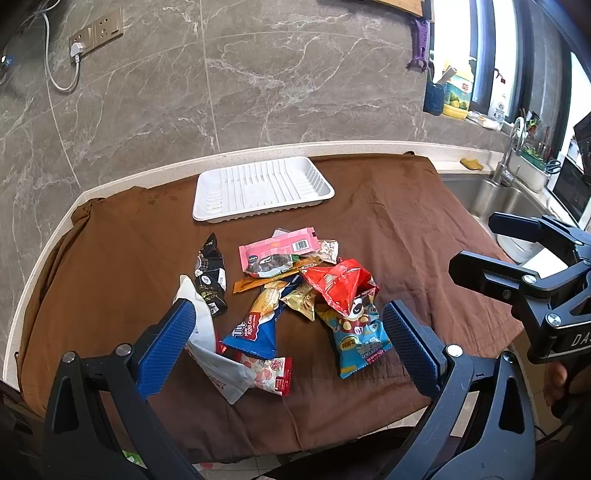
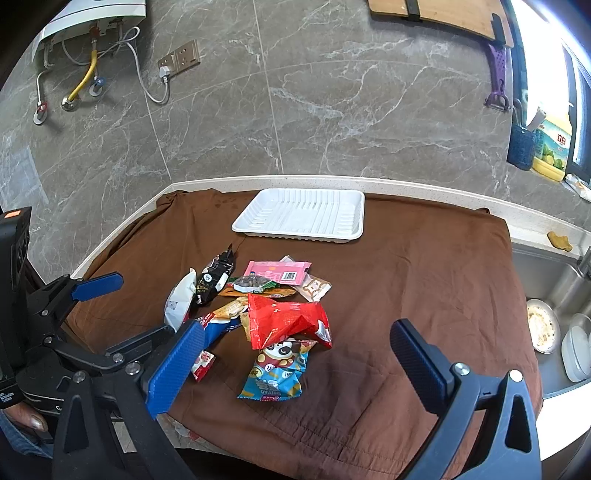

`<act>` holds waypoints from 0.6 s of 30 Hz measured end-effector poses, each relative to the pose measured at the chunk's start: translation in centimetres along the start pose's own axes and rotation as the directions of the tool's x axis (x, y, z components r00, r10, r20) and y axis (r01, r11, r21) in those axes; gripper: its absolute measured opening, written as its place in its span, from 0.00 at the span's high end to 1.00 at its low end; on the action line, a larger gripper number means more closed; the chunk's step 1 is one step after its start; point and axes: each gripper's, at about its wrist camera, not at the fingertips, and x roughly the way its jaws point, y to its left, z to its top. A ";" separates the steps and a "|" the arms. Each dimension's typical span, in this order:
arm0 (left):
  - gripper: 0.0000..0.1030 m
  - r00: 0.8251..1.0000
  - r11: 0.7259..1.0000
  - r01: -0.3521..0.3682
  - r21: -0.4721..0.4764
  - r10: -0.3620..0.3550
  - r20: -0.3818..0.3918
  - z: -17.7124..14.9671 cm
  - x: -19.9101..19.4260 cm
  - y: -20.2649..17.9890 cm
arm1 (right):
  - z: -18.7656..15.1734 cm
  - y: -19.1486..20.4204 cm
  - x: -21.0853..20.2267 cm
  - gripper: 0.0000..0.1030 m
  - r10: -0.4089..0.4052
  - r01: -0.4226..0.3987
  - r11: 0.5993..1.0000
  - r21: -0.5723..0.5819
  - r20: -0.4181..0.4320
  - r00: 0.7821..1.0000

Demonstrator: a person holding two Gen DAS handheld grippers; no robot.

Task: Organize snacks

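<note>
Brown cloth (image 1: 406, 221), snack pile (image 1: 295, 288) ahead between wide-open, empty left tongs (image 1: 288, 347) and right tongs (image 2: 295, 365)

In the left wrist view the white packet (image 1: 207, 350) lay partly behind the left gripper's (image 1: 288, 343) blue finger pad (image 1: 166, 350) at eight o'clock, its print cut short. The orange stick packet (image 1: 258, 282) showed only its ends from under the pile. The red bag (image 1: 338, 284) covered the top of the light-blue cartoon packet (image 1: 356, 339). The right gripper (image 1: 476, 247) ran off the three o'clock edge. In the right wrist view the blue cake packet (image 2: 218, 325) slipped behind the right gripper's (image 2: 299, 365) pad (image 2: 177, 369), and the water heater (image 2: 92, 14) was clipped at eleven o'clock. Small print stayed unreadable.
</note>
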 end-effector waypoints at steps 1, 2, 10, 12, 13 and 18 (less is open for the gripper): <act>0.00 1.000 1.000 0.000 -0.001 0.000 0.002 0.0 0.0 0.1 | -0.1 0.0 0.0 0.00 0.001 -0.001 1.000 0.000 0.000 1.000; 0.00 1.000 1.000 0.000 -0.001 0.000 0.002 0.0 0.0 0.0 | 0.0 0.0 0.0 0.00 0.002 -0.002 1.000 0.000 0.000 1.000; 0.00 1.000 1.000 0.001 -0.001 -0.001 0.002 0.0 0.0 0.1 | -0.1 0.0 0.3 0.00 0.004 -0.004 1.000 0.001 -0.004 1.000; 0.00 1.000 1.000 0.001 -0.001 -0.001 0.001 0.1 0.0 0.0 | -0.1 0.0 0.3 0.00 0.004 -0.004 1.000 0.000 -0.005 1.000; 0.00 1.000 1.000 0.002 -0.001 -0.002 0.001 0.1 0.0 0.0 | -0.2 0.1 0.3 0.00 0.005 -0.005 1.000 -0.001 -0.005 1.000; 0.00 1.000 1.000 0.002 0.000 -0.002 0.000 0.0 0.1 -0.1 | -0.1 0.1 0.4 0.00 0.006 -0.006 1.000 0.000 -0.008 1.000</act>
